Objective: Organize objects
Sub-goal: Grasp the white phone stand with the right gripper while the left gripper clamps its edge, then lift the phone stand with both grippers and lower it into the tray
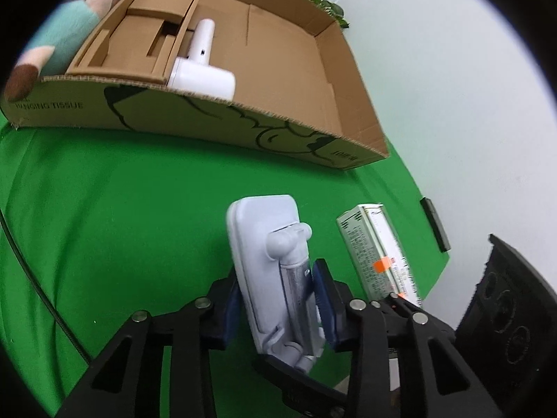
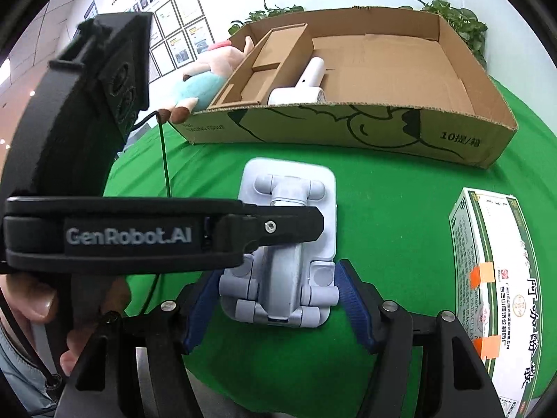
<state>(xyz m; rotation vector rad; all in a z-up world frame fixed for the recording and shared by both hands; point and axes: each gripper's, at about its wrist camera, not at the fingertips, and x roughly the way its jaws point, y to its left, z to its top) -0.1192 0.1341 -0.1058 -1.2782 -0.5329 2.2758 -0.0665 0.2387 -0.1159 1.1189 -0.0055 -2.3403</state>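
Above the green felt cloth (image 1: 122, 209), the left gripper (image 1: 278, 299) clamps a smooth pale-grey folding stand (image 1: 268, 264).
Right gripper (image 2: 275, 310) gapes, its 2 blue pads flanking the stand's hinged base; beyond, the corrugated cardboard box (image 2: 383, 129) holds a glossy white dryer (image 2: 306, 83).

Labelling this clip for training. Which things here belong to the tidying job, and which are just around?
Job: folding phone stand held by left gripper; cardboard box; white hair dryer; medicine box; right gripper.

Around: plush toy; plants; green cloth.
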